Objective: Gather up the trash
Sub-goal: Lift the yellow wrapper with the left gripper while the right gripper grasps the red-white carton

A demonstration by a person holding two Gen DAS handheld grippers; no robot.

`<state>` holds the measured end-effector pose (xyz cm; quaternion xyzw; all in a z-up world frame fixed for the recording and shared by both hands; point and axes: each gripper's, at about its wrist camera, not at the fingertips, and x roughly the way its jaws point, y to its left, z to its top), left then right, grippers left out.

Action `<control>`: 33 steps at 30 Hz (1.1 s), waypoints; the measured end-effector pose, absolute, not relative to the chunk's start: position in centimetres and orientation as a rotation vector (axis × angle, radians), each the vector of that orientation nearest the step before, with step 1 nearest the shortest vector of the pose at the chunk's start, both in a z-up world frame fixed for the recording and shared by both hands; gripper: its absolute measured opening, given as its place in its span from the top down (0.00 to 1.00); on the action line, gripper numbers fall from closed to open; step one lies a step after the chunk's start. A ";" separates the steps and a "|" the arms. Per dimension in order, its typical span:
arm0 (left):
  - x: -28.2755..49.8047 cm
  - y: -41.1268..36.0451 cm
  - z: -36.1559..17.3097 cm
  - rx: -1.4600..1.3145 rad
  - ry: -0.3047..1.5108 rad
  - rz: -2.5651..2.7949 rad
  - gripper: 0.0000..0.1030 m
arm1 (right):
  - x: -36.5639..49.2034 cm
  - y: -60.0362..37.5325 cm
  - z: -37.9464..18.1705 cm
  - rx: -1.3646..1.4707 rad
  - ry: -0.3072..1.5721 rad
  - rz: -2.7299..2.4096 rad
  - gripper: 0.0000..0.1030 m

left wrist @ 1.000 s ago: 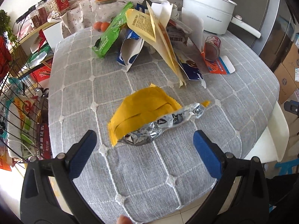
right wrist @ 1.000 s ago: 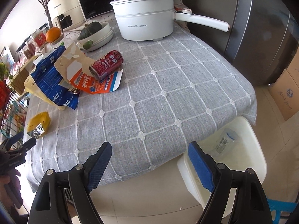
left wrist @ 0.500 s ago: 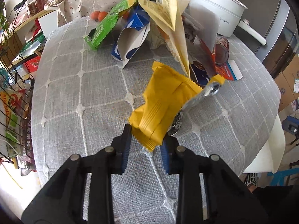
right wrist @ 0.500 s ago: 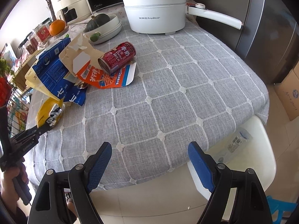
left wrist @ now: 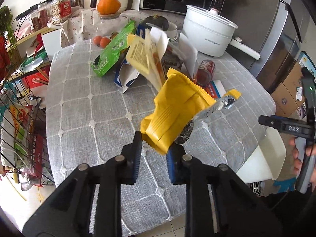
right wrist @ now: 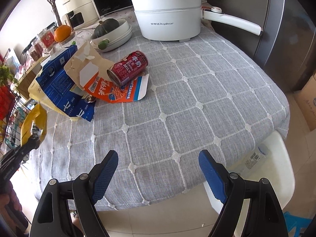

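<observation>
above table [left wrist: 83, 106], left gripper [left wrist: 155, 150] has lifted yellow wrapper [left wrist: 177, 114]

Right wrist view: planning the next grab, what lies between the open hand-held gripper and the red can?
Only bare grey tablecloth lies between the right hand-held gripper and the red can, as the right wrist view shows.

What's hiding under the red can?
The red can lies on its side on a flattened orange and white carton, which rests on the grey tablecloth. Whatever is printed on the carton right beneath the can is covered.
</observation>
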<state>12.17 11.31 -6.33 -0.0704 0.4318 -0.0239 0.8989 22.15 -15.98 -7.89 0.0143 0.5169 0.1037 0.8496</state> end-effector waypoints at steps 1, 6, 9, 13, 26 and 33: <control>11.9 11.3 -5.9 -0.145 0.884 -0.055 0.76 | 22.8 -15.7 -7.9 0.037 1.092 0.220 0.17; 11.3 12.0 -3.9 -0.169 0.831 -0.067 0.77 | 26.2 -13.7 -7.4 0.047 1.050 0.247 0.17; 11.2 12.9 -3.0 -0.202 0.802 -0.061 0.77 | 28.1 -12.1 -7.6 0.053 1.032 0.257 0.18; 11.4 13.9 -2.8 -0.243 0.787 -0.034 0.77 | 28.9 -9.0 -7.4 0.065 1.002 0.324 0.18; 11.0 15.3 -2.9 -0.299 0.784 0.007 0.77 | 31.8 1.3 -11.5 -0.124 0.953 0.343 0.62; 10.6 15.4 -2.6 -0.309 0.774 -0.002 0.77 | 31.5 0.1 -9.2 -0.103 0.860 0.340 0.90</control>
